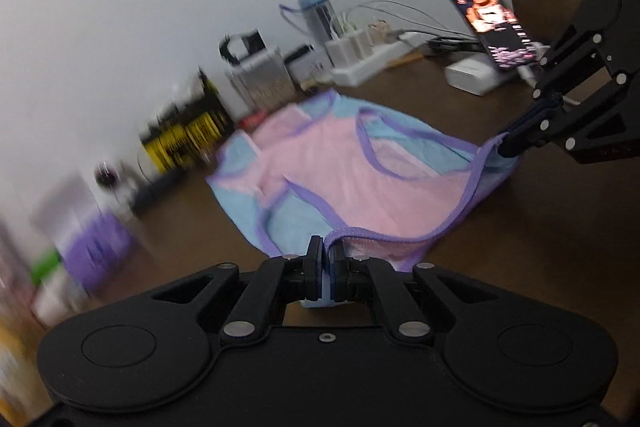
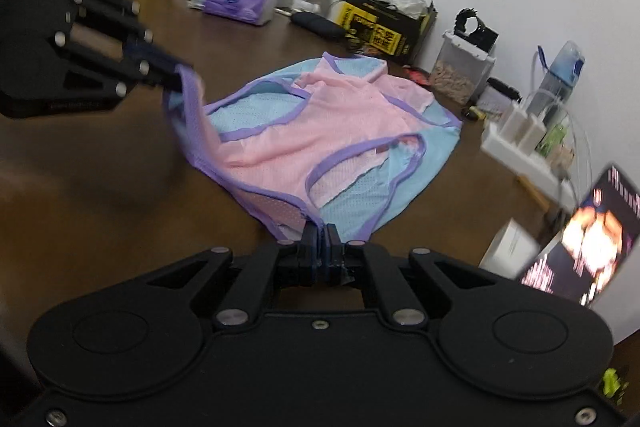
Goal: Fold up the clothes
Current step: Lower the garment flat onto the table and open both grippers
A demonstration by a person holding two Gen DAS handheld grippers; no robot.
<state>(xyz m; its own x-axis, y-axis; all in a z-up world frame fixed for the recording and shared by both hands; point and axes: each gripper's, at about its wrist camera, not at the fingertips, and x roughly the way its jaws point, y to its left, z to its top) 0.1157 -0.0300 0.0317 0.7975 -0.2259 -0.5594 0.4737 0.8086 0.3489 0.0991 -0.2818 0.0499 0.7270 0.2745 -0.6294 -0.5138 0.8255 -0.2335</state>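
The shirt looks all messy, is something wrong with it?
Nothing is torn or spilled. The shirt lies rumpled on the table, its pink layer bunched crookedly over the blue. The left gripper and right gripper each pinch its purple hem.

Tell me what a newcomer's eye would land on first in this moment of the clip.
The pink and blue mesh garment with purple trim, spread on the brown table at centre. Both grippers are shut on its near hem: the left gripper and the right gripper, lifting that edge between them. Next, the lit phone propped upright at the right side of the table.
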